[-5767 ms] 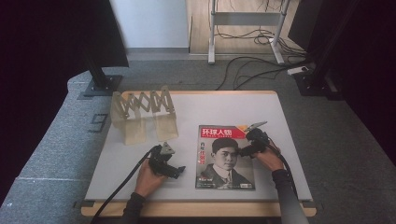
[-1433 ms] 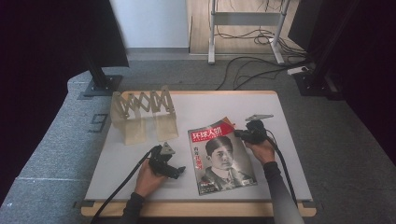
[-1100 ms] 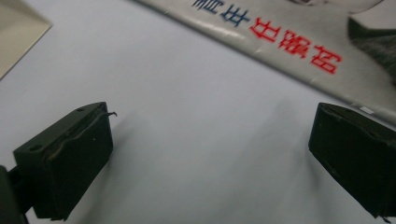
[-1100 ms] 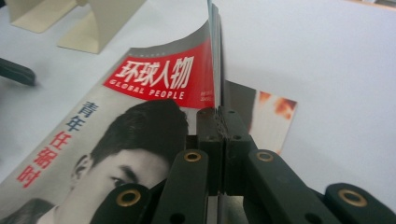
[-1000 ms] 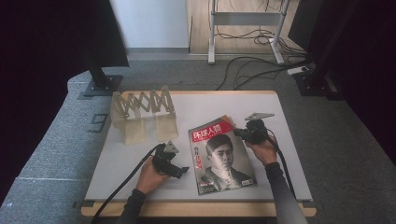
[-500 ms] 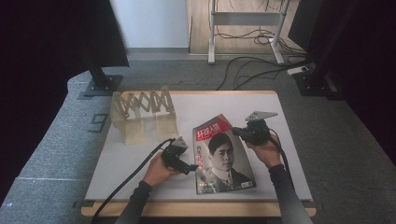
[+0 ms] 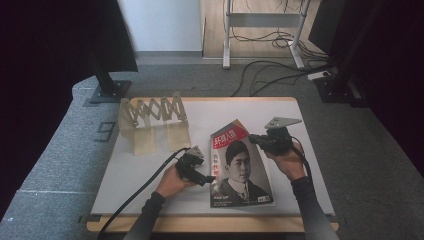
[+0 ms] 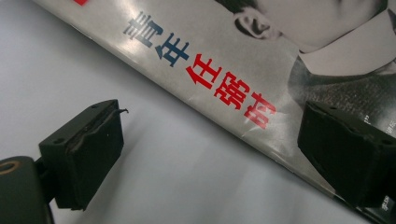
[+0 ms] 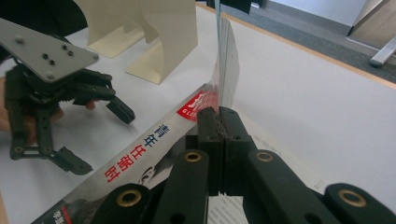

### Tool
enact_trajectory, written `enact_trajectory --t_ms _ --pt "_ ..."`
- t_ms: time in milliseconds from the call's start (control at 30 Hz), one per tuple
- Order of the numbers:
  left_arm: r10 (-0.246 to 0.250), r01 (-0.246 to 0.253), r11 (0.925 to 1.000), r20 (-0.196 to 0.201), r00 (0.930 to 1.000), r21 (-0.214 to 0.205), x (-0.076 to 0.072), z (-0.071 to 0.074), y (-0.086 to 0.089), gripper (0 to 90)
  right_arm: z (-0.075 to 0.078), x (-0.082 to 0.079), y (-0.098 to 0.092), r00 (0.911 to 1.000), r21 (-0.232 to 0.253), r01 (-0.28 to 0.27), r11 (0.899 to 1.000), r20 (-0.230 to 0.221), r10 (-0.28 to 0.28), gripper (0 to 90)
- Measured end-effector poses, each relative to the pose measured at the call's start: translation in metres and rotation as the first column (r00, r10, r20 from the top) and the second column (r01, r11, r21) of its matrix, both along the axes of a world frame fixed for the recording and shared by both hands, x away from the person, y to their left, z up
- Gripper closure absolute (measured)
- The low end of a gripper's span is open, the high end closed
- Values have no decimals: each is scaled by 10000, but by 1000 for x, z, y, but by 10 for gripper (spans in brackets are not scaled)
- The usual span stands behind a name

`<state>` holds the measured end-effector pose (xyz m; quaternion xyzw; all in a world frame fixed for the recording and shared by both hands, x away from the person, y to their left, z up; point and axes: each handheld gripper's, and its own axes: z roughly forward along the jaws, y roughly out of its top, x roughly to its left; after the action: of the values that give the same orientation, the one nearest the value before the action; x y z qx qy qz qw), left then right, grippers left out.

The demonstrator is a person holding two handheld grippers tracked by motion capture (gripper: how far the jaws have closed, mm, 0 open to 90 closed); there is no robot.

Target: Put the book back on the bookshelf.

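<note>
A white table (image 7: 150, 175) carries a wooden rack (image 7: 152, 122) at the back left and a magazine (image 7: 240, 170) lying near the front, right of centre. The right gripper (image 7: 256, 140) has its jaws clamped tight on the magazine's far right edge and tilts that side up off the table. The left gripper (image 7: 210, 179), jaws spread wide but just closing a little, straddles the spine edge without pinching it. The step looks like picking the magazine up; next, the left jaws need to close on the spine.

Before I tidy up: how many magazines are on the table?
1. The magazine lies right of centre, its far edge pinched by the right gripper. None seems hidden.
</note>
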<state>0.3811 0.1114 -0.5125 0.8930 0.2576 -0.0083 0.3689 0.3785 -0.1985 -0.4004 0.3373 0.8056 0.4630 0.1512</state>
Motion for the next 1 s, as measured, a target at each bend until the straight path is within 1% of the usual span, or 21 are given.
enact_trajectory --t_ms 33,133,200,267,333,367,400,433,500,533,633,667,700,767,800,833,867,933,967,1000 --pt "-75 75 10000 -42 10000 -13 0 -1 -3 76 4 -3 -1 9999 -15 -35 10000 96 35 880" --pt "-177 177 9998 -97 9998 -55 1 -2 -5 79 7 -5 -1 9999 -53 -55 10000 156 56 880" --pt "-246 244 9996 -163 9996 -129 2 -4 -7 100 10 -7 -2 9997 -135 -98 9999 204 101 880" --pt "-333 328 9993 -308 9990 -164 4 -7 -10 107 11 -9 -3 9996 -110 -117 9999 243 119 880" --pt "-381 377 9991 -274 9989 -179 4 -7 -11 114 13 -11 -4 9996 -96 -156 9998 251 158 880" --pt "-491 482 9985 -366 9981 -268 5 -7 -13 123 13 -11 -4 9995 -87 -164 9998 267 166 880" --pt "-491 482 9985 -366 9981 -268 5 -7 -13 139 13 -11 -4 9995 -87 -164 9998 267 166 880" --pt "-595 581 9978 -420 9973 -329 6 -7 -15 139 14 -12 -5 9994 -76 -182 9998 297 184 880" --pt "-679 667 9973 -414 9968 -294 6 -6 -18 142 16 -14 -6 9993 -35 -224 9997 314 225 880" --pt "-790 774 9964 -462 9958 -353 6 -7 -20 143 17 -15 -6 9991 -49 -248 9997 347 250 879" --pt "-916 892 9950 -514 9945 -456 6 -7 -24 157 18 -17 -7 9987 11 -341 9994 389 340 880" --pt "-1026 1000 9937 -523 9933 -500 5 -7 -25 210 19 -18 -8 9986 22 -348 9994 409 347 879" --pt "-1105 1077 9928 -538 9924 -525 5 -7 -26 210 19 -18 -8 9986 22 -348 9994 409 347 879" --pt "-1108 1095 9933 -326 9933 -369 3 -6 -29 254 19 -18 -8 9982 12 -414 9991 438 413 879" --pt "-1111 1096 9932 -364 9931 -402 3 -6 -29 254 19 -18 -8 9982 12 -414 9991 438 413 879" --pt "-1096 1075 9930 -444 9930 -482 3 -6 -28 285 18 -18 -8 9981 3 -427 9991 444 426 879" --pt "-1097 1071 9929 -487 9928 -527 3 -6 -28 348 18 -18 -8 9980 -32 -446 9990 448 447 879" --pt "-1126 1101 9922 -411 9928 -591 2 -5 -28 406 18 -18 -8 9979 -59 -454 9989 450 457 879" --pt "-1091 1068 9923 -357 9934 -627 2 -4 -28 406 18 -18 -8 9979 -70 -477 9988 436 480 879" --pt "-989 968 9929 -283 9947 -693 1 -1 -28 504 17 -18 -7 9979 -121 -481 9988 439 486 882"
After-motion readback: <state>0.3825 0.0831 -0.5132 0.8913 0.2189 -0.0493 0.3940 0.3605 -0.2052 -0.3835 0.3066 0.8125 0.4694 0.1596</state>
